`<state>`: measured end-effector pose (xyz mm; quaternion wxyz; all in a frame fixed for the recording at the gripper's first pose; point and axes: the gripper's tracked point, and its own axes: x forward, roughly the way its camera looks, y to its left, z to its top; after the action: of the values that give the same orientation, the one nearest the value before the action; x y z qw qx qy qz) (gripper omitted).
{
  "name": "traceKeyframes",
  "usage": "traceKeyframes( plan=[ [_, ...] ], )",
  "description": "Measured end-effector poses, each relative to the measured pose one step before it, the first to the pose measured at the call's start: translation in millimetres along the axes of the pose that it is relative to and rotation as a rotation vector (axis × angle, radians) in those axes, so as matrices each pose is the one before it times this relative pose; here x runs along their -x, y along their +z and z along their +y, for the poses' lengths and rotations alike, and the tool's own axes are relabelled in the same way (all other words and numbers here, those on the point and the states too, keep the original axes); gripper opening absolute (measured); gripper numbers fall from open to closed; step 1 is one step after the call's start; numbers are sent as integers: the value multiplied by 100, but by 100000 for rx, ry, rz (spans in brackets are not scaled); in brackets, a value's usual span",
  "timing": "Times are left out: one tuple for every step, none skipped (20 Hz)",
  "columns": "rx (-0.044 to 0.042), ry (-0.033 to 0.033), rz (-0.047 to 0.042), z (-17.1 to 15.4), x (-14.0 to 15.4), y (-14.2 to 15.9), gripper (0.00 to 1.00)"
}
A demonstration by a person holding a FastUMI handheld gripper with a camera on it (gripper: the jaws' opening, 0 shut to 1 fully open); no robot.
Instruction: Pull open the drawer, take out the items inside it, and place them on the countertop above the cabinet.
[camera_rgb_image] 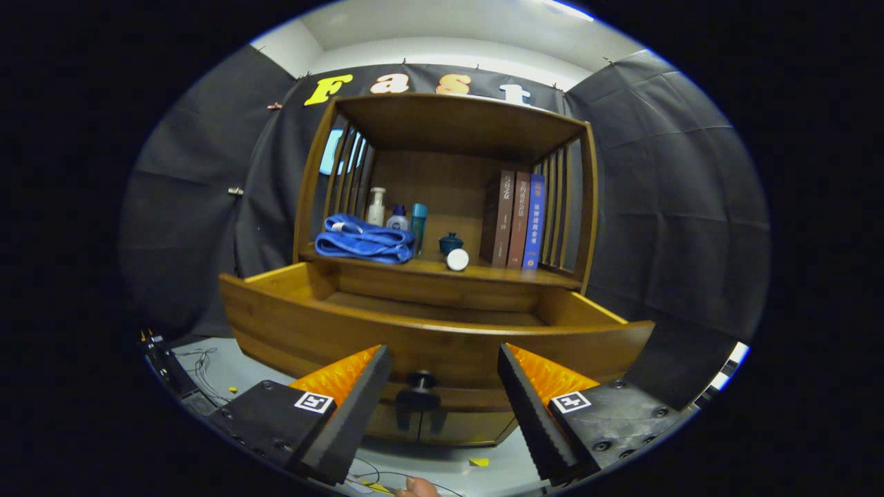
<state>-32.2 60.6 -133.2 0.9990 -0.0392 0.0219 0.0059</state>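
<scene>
Drawer [428,331] is standing pulled out of the wooden cabinet [449,124], its dark knob [420,379] sitting between the gripper [442,366] fingers, which are spreading wide and holding nothing (a folded blue towel [362,240] and small white round item [457,259] are resting on the countertop [497,273] beyond).

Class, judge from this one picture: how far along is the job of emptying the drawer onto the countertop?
Done: the drawer is pulled open, and the part of its floor in view is bare. A blue towel, bottles, a small pot and a white round item sit on the countertop. In hand: nothing; the gripper is open, its fingers either side of the knob. Left: cannot tell whether anything lies behind the drawer front.
</scene>
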Motion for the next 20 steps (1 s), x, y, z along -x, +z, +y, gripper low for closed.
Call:
traceKeyframes(
  plan=[
    [-860,664,-214,701,-181,-440,99],
    [-933,218,158,336,-223,-510,99],
    [-1425,-218,338,176,-393,-677,99],
    [-1840,193,400,199,-331,-508,99],
    [-952,-639,665,0,-431,-480,99],
    [-245,-1145,681,-216,-303,-384,99],
    [180,-1061,439,-196,-258,-303,99],
    [17,-128,1000,46,-308,-240,99],
    [491,-420,827,-15,-382,-222,99],
    [550,451,783,139,-370,2,99],
    [1138,-882,1127,-286,-39,-206,99],
    [-1161,41,-1181,-5,84,608,99],
    [-445,103,726,204,-296,-207,99],
    [841,254,228,-9,-234,175,98],
    [1148,163,805,-125,-290,171,98],
    [1069,130,282,-21,-626,229,98],
    [601,113,28,-4,-724,319,98],
    [-290,240,221,-44,-872,211,98],
    [-682,425,-814,54,-882,567,98],
    [-875,225,-505,-87,-1174,460,99]
  ],
)
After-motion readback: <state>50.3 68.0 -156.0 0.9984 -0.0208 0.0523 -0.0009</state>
